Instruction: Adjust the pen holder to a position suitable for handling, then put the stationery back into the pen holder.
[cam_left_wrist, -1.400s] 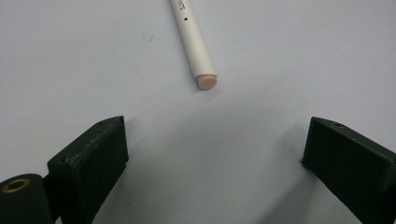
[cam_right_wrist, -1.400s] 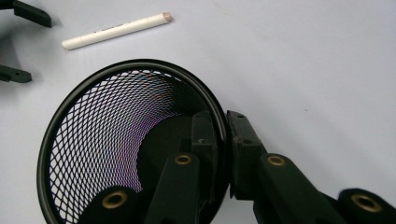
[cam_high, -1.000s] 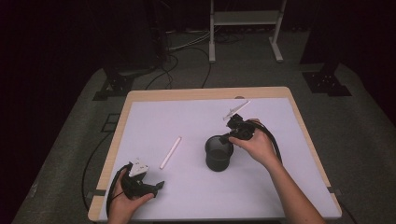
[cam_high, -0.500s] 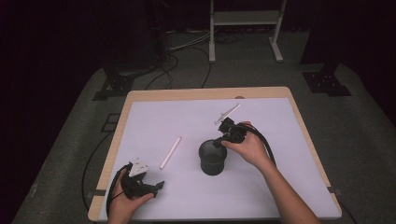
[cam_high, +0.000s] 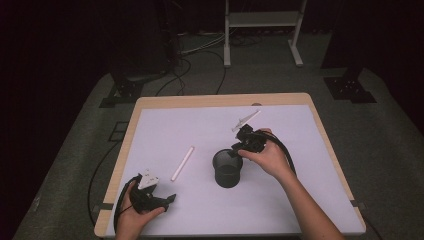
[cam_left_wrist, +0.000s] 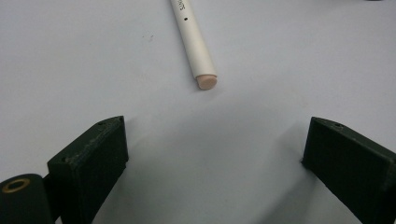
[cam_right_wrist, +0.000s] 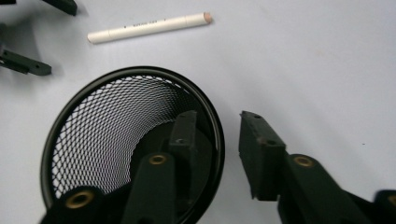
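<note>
A black mesh cup (cam_high: 227, 172) (cam_right_wrist: 116, 135) stands upright in the middle of the white table top (cam_high: 280, 200). My right gripper (cam_high: 235, 150) (cam_right_wrist: 218, 126) straddles the cup's far-right rim, one jaw inside and one outside. Its jaws have just been opening and stand open, with the rim between them and untouched. A white pen (cam_high: 182, 163) (cam_left_wrist: 194, 37) (cam_right_wrist: 149, 27) lies flat to the left of the cup. My left gripper (cam_high: 167, 199) (cam_left_wrist: 215, 154) rests at the front left, open, its jaws pointing at the pen's tan end, with bare table between them.
The table has a wooden edge (cam_high: 220, 100) round the white top. Behind it on the dark floor are cables (cam_high: 200, 50), a white metal stand (cam_high: 262, 22) and black stand feet (cam_high: 350, 87). Bare white surface lies at the back left and front right.
The right gripper carried the cup a little to the left and nearer, then its jaws parted from the rim. The left gripper and the pen kept still.
</note>
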